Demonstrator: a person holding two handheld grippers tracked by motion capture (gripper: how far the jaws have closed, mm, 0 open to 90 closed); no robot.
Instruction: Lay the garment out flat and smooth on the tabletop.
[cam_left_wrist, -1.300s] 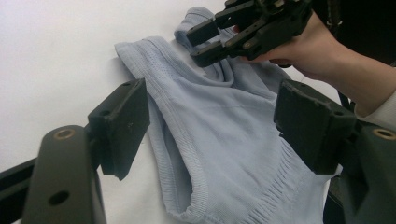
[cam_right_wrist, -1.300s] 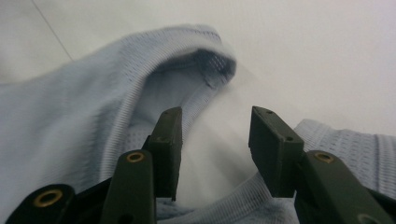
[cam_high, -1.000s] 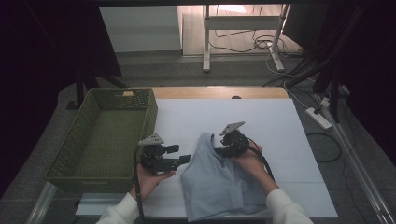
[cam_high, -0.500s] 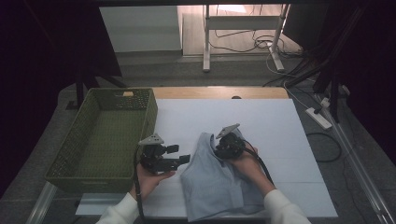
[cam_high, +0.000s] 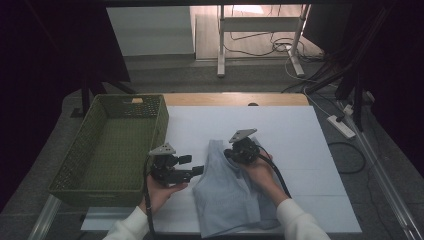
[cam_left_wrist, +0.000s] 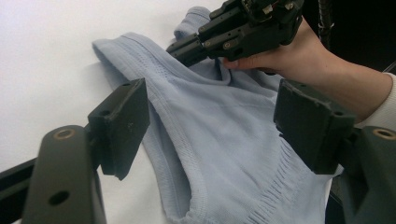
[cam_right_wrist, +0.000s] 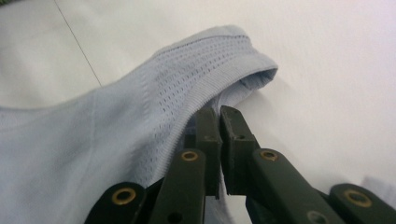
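From above, the pale blue knit tank top (cam_high: 235, 200) lies near the desk's front edge, while the right gripper (cam_right_wrist: 219, 116) view shows its jaws just closed, pinching the strap; left gripper (cam_left_wrist: 210, 126) gapes wide, empty.

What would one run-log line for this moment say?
right hand-held gripper: jaws just closed, shut on light blue garment edge | left hand-held gripper: open, garment between jaws, untouched | green basket: left of garment

A pale blue ribbed tank top (cam_high: 235, 200) is lying crumpled and flat, its mesh shoulder strap (cam_right_wrist: 205, 65) sitting pinched between the closed right jaws, its body stretching ahead of the spread left jaws.
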